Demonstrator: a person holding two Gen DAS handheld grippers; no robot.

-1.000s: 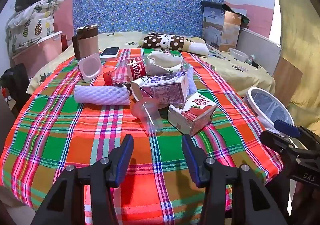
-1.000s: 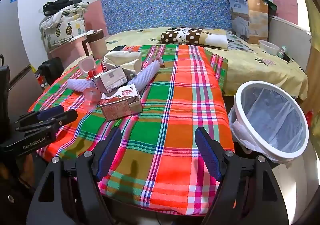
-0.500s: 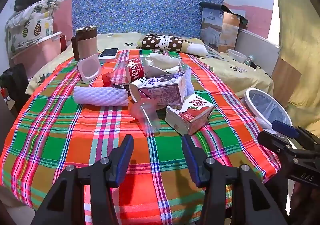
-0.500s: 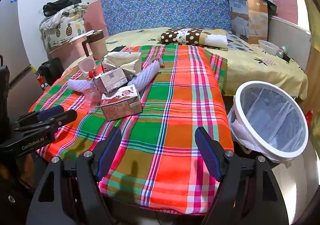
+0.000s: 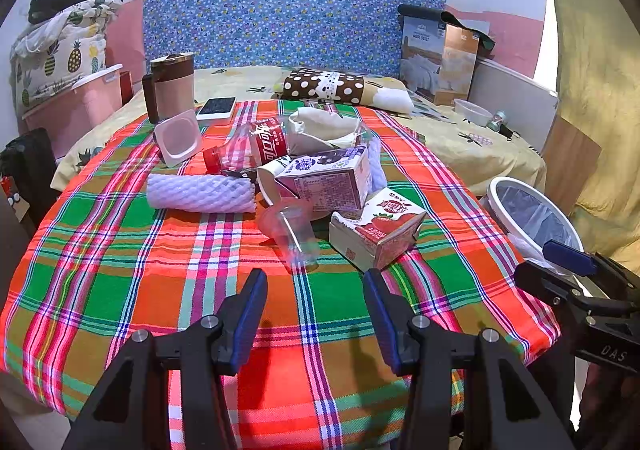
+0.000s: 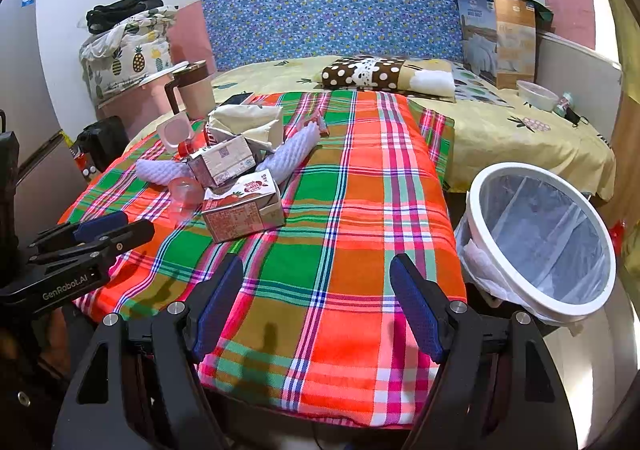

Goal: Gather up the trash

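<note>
white-rimmed bin [image 6: 538,246] at right holds only a liner; left gripper [image 5: 314,292] and right gripper [image 6: 316,282] fingers wide, empty.

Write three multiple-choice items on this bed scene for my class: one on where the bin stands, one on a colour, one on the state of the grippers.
1. Where is the bin?
A. On the plaid cloth
B. Beside the bed, off the cloth's right edge
C. Against the headboard

2. What colour is the cap of the cola bottle?
A. Red
B. Blue
C. White

3. How do the left gripper and right gripper stand?
A. Both open and empty
B. Left shut on the strawberry carton
C. Right shut on the clear cup

Answers:
1 B: its white rim sits lower than the plaid cloth, to the right.
2 A: the cap at the bottle's near end is red.
3 A: cloth shows between both pairs of fingers; the strawberry carton and clear cup lie untouched.
</note>
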